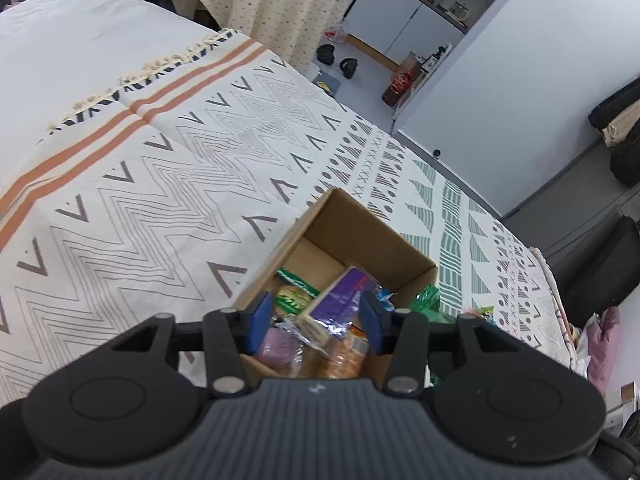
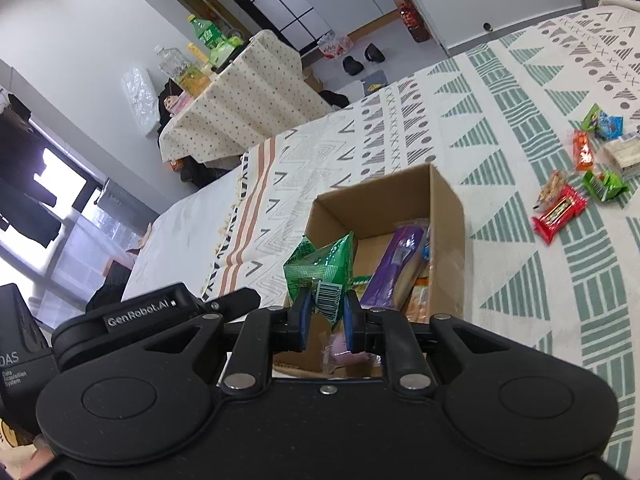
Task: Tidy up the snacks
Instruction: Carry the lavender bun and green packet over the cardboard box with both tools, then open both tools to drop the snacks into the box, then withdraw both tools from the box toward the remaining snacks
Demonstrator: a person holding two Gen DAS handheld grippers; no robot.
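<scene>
Pinching a green packet (image 2: 326, 268) by its barcoded lower end, the right gripper (image 2: 328, 320) holds it just over the near-left corner of the box (image 2: 448, 216), the packet's long axis running up and away from the pads toward the box's open mouth. That is the relation the drop seems to turn on: the packet is above the rim but only just inside it, so a small carry forward and toward the middle looks wise before letting go. Inside, a purple pack (image 2: 394, 268) leans along the right wall and an orange-wrapped snack (image 1: 346, 354) and a pink one (image 1: 278, 346) fill the near end; the far end still shows bare cardboard floor. The left gripper (image 1: 316, 322) hangs over the same near end, jaws spread with nothing pressed between them, the purple pack showing below the gap. Both tools crowd one side of the box, so the right hand has the clearer claim and the left probably needs to clear out. More snacks (image 2: 560, 212) lie loose on the cloth (image 2: 500, 100) to the right of the box, well apart from it, nearer the right hand, with open cloth all round.
</scene>
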